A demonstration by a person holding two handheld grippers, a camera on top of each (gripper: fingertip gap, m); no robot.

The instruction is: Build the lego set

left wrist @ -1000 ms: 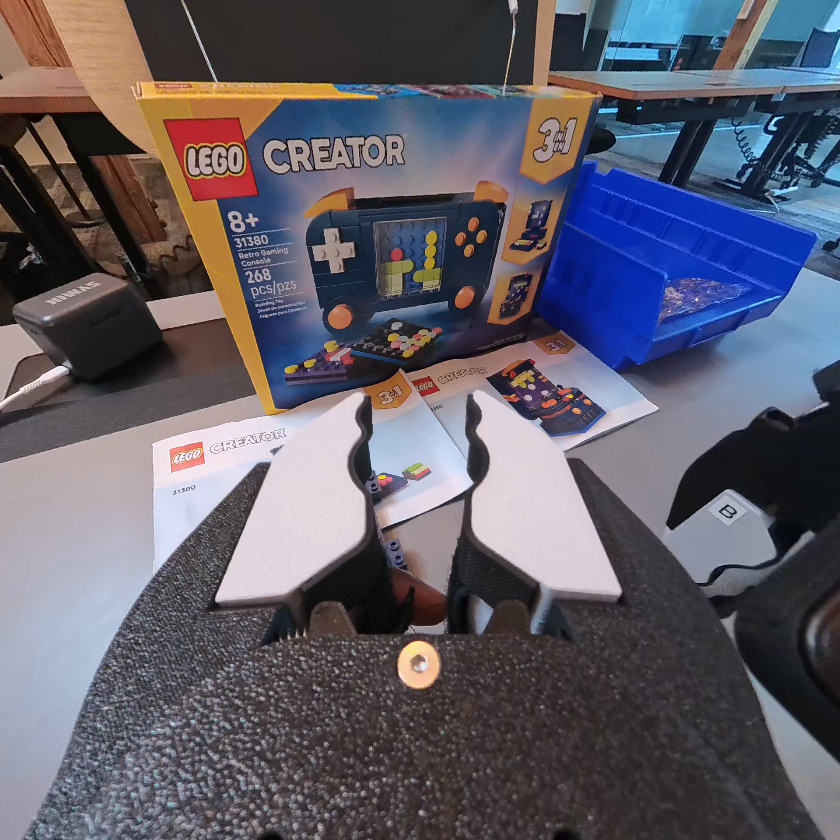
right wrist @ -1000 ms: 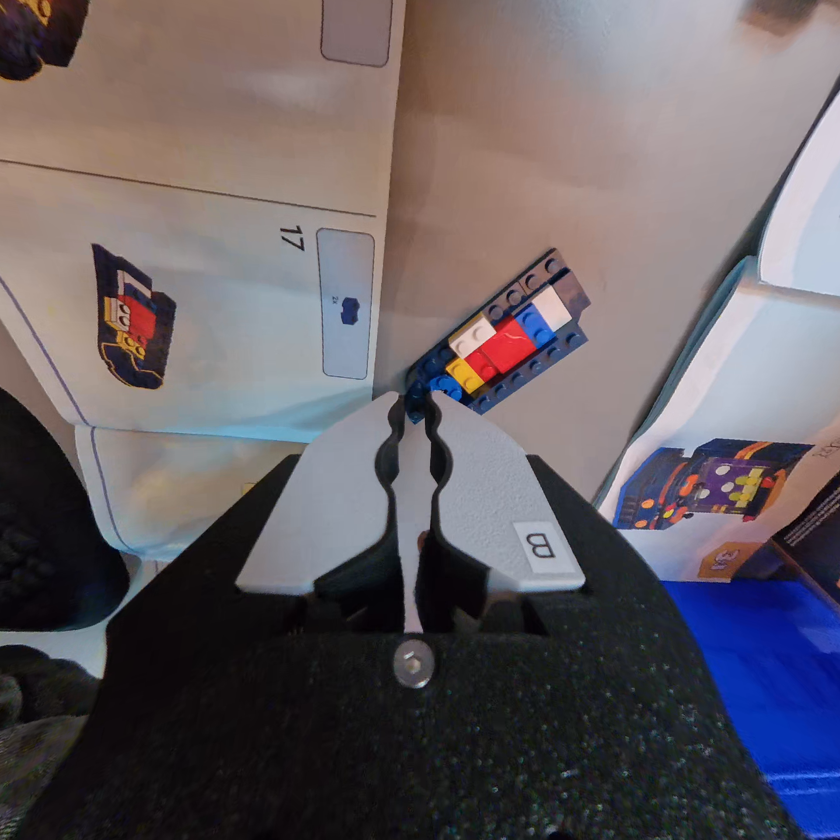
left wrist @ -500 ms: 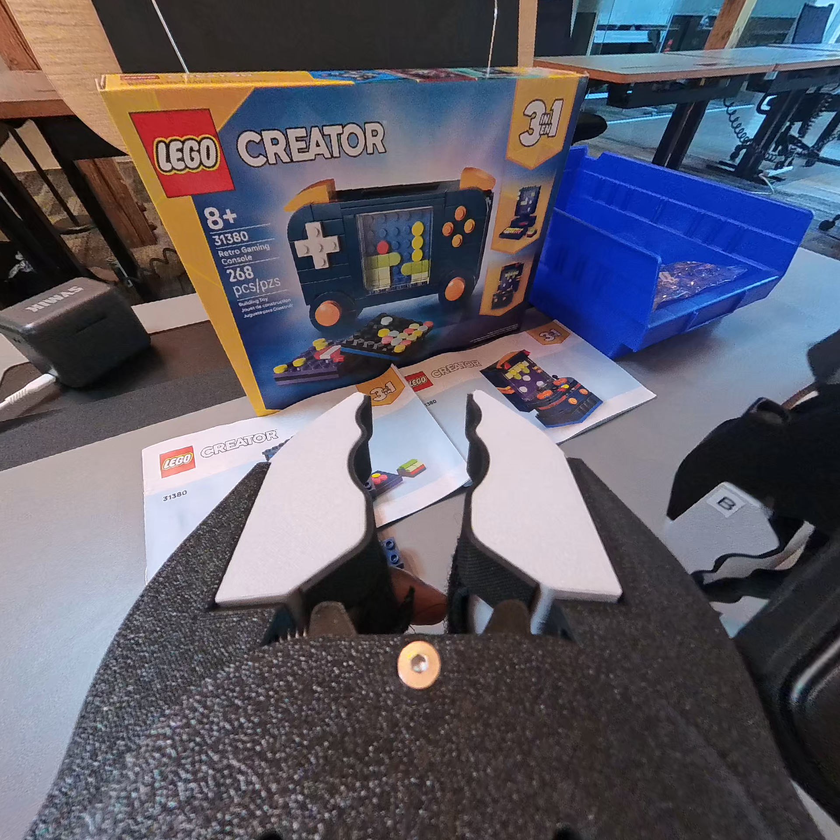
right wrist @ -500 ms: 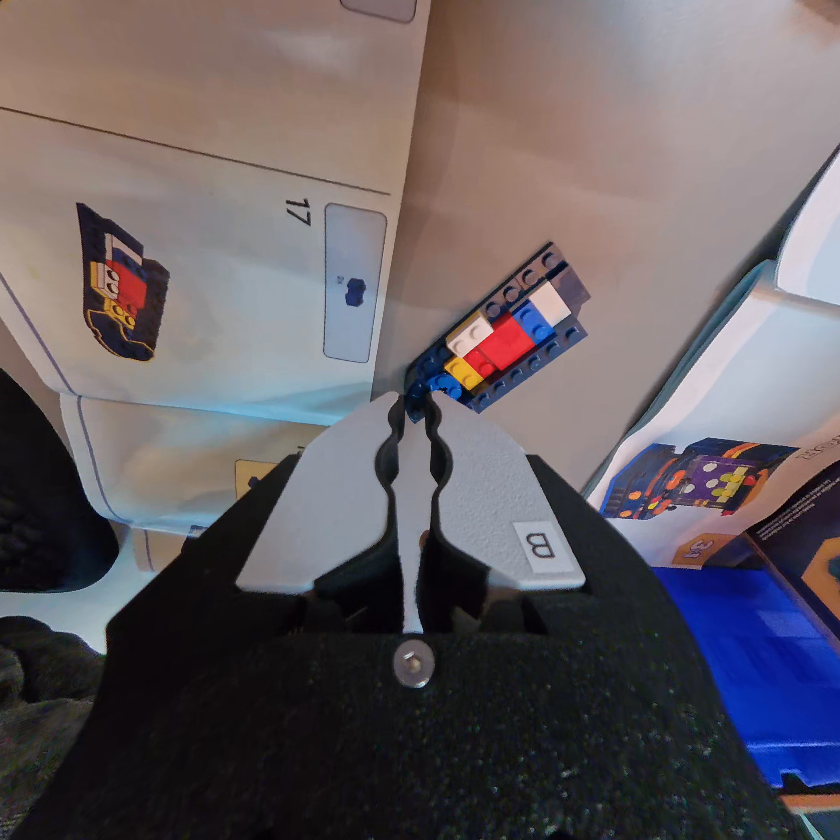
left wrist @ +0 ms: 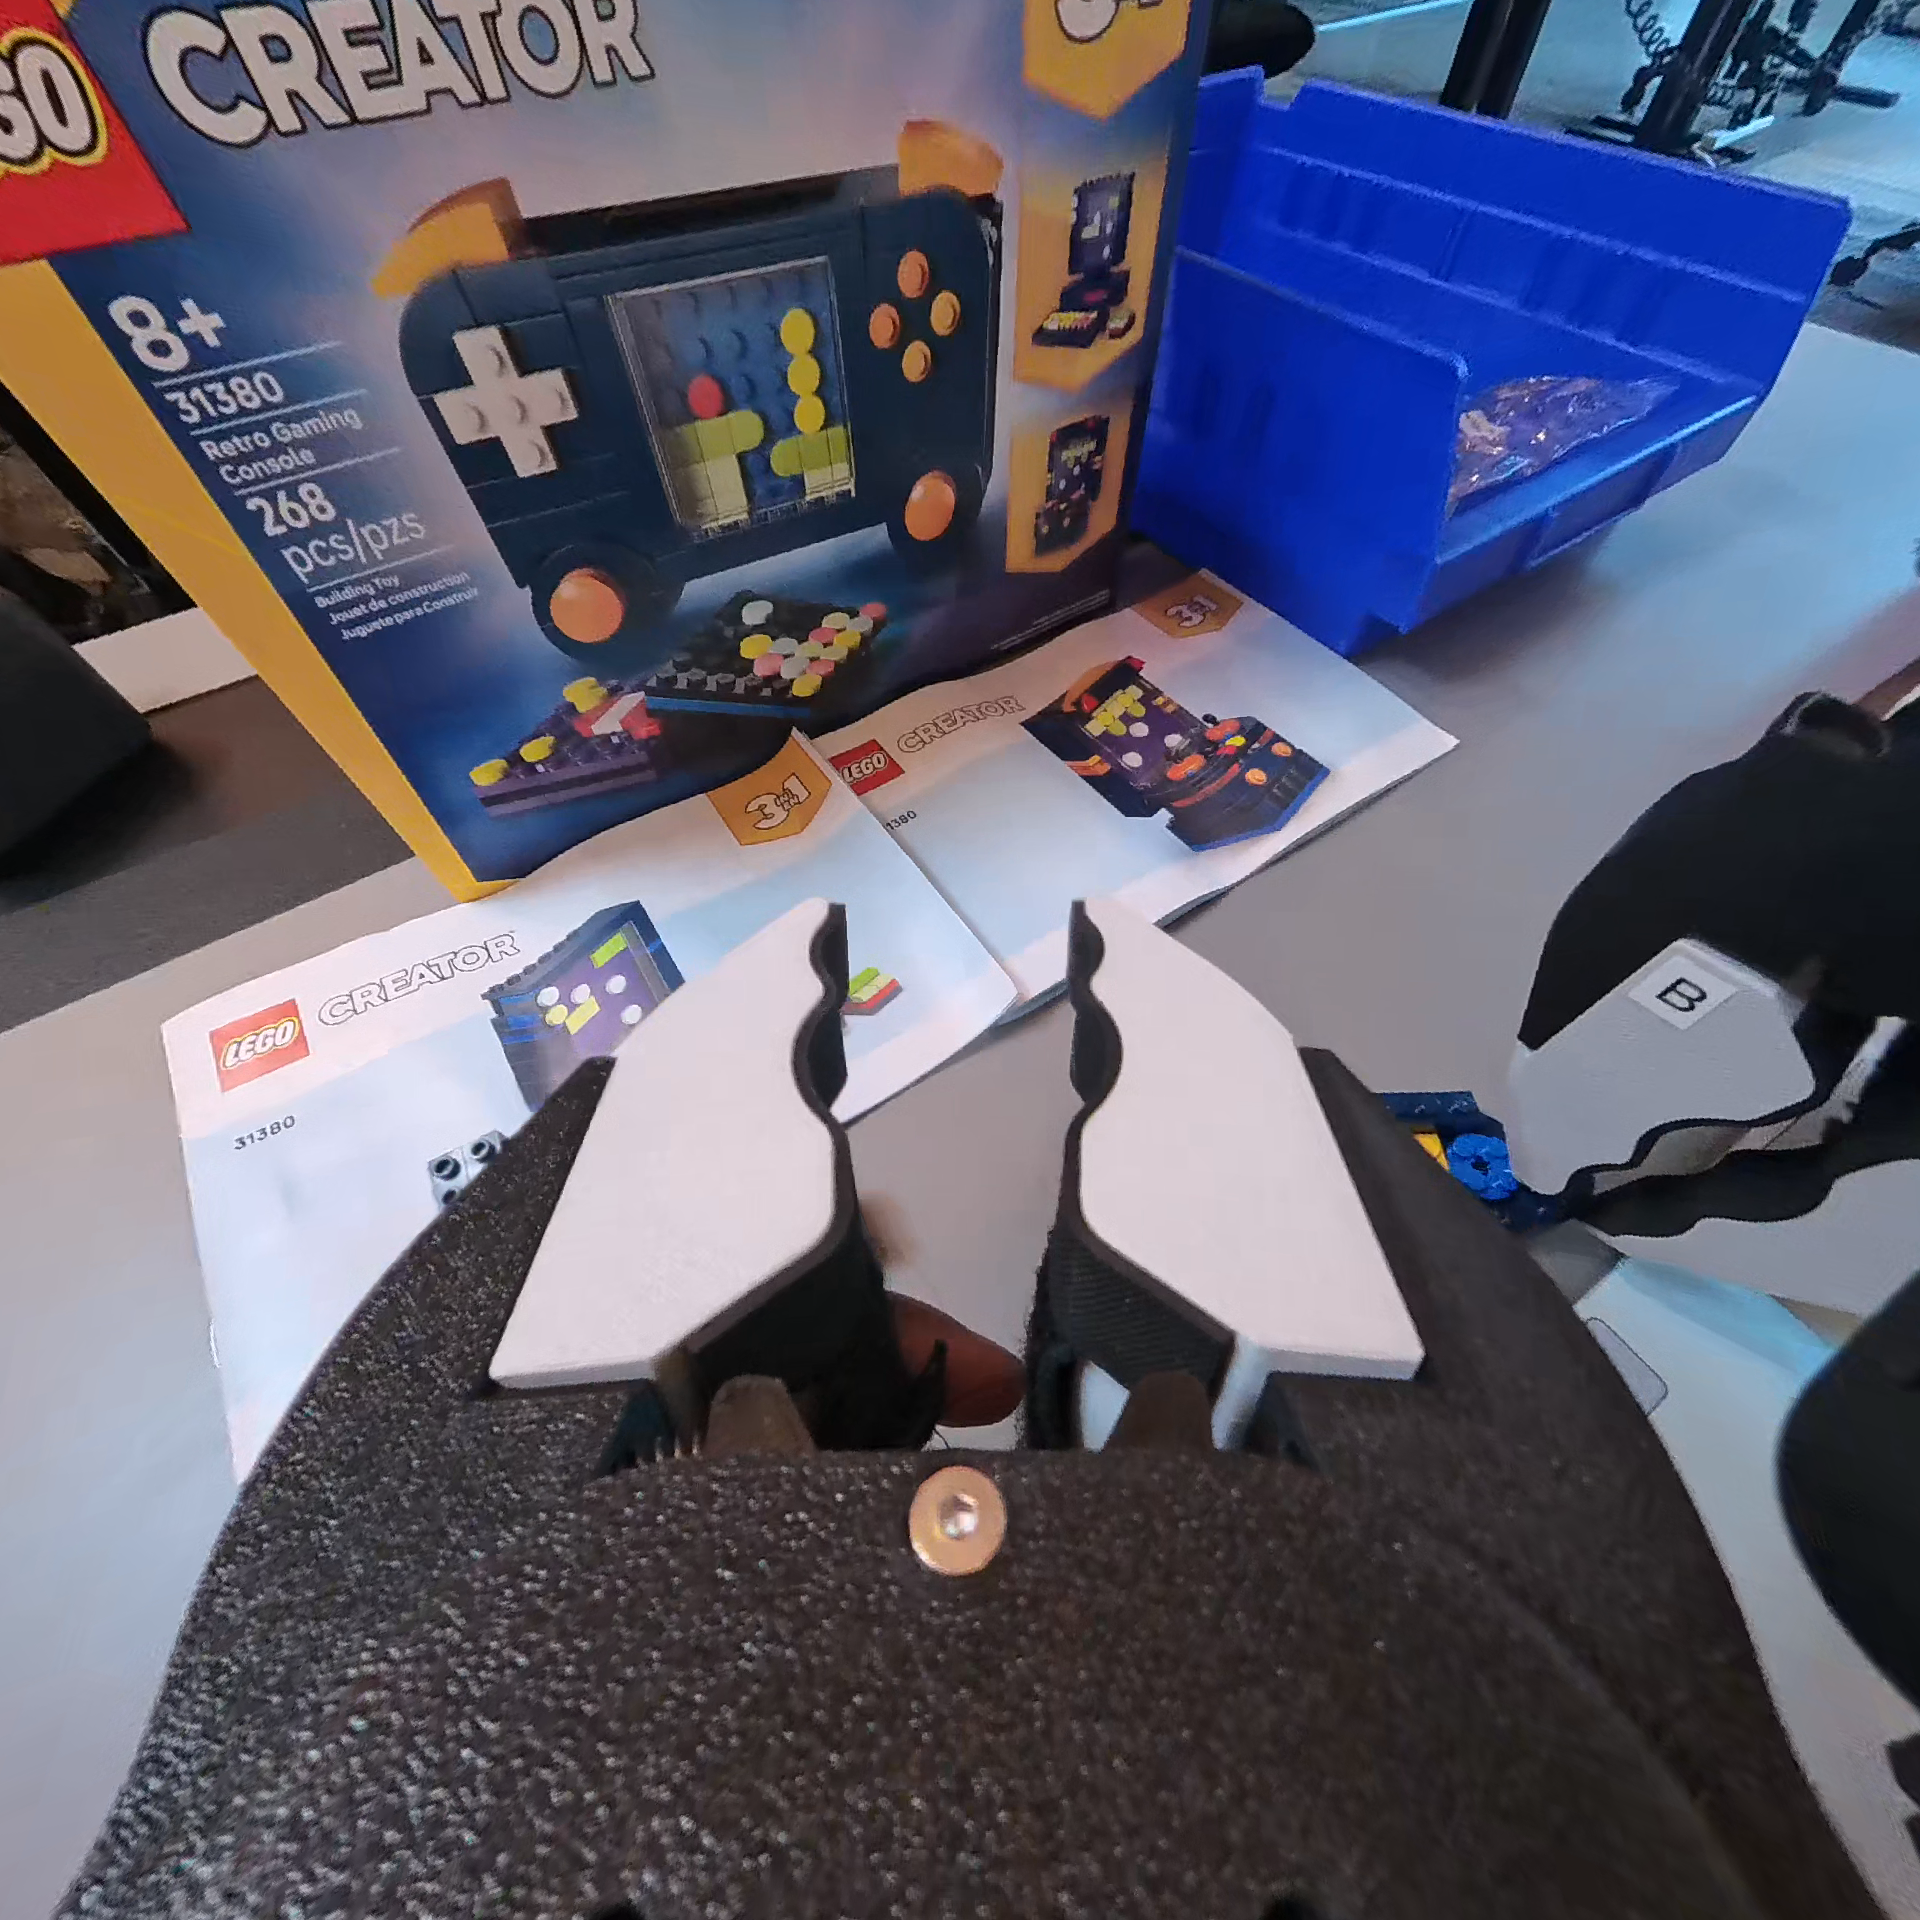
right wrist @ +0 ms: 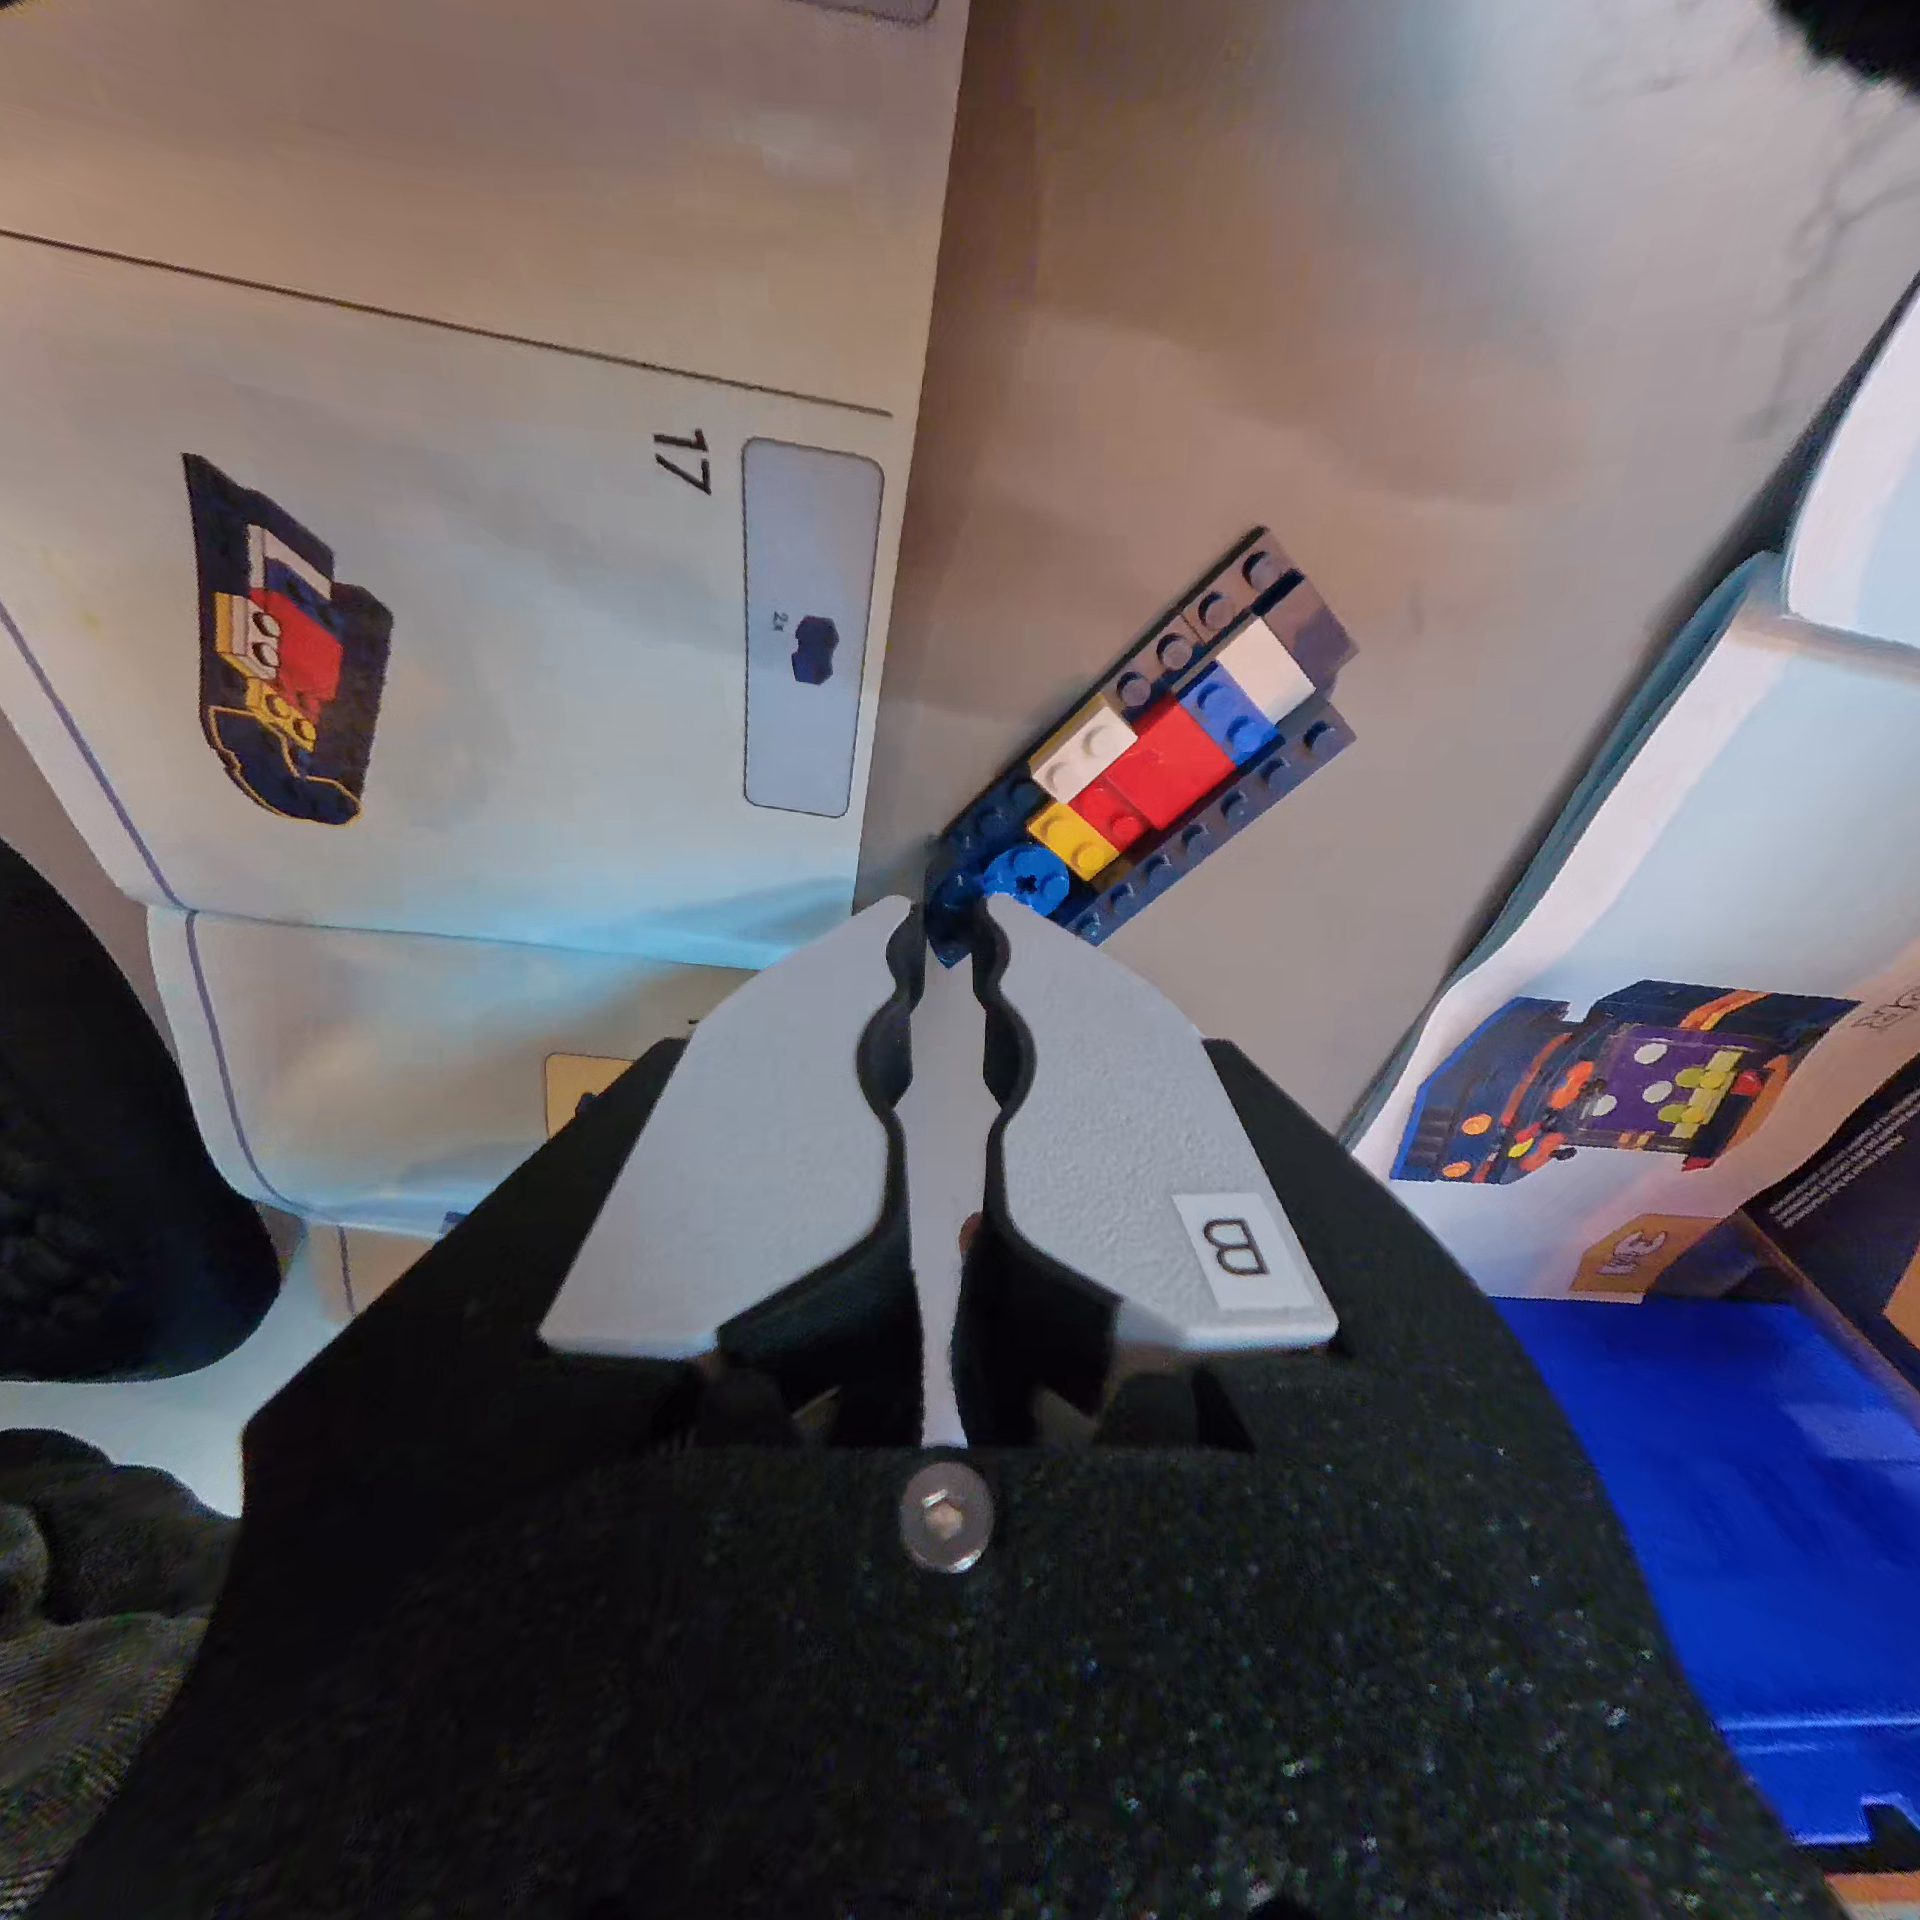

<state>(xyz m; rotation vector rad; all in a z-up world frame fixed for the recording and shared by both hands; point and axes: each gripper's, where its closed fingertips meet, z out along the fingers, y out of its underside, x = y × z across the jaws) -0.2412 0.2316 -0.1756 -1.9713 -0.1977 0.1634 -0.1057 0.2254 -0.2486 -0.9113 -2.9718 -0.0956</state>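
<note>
Only right wrist view shows right gripper [right wrist: 948,920] pinching brick plate [right wrist: 1164,748], studs uppermost

My left wrist camera sat low over the grey table [left wrist: 1351,935], looking forward and slightly down toward the upright toy box [left wrist: 623,416] and blue bin [left wrist: 1455,312]. My right wrist camera looked nearly straight down, close to the tabletop. Both views shared the brick assembly [right wrist: 1164,748], the booklet with the arcade picture [left wrist: 1143,748] and the bin.

Your brick build [right wrist: 1164,748] is glossy plastic, the booklets [left wrist: 582,1039] smooth paper, the bin [left wrist: 1351,416] shiny plastic, the table [right wrist: 1351,312] matt.
</note>
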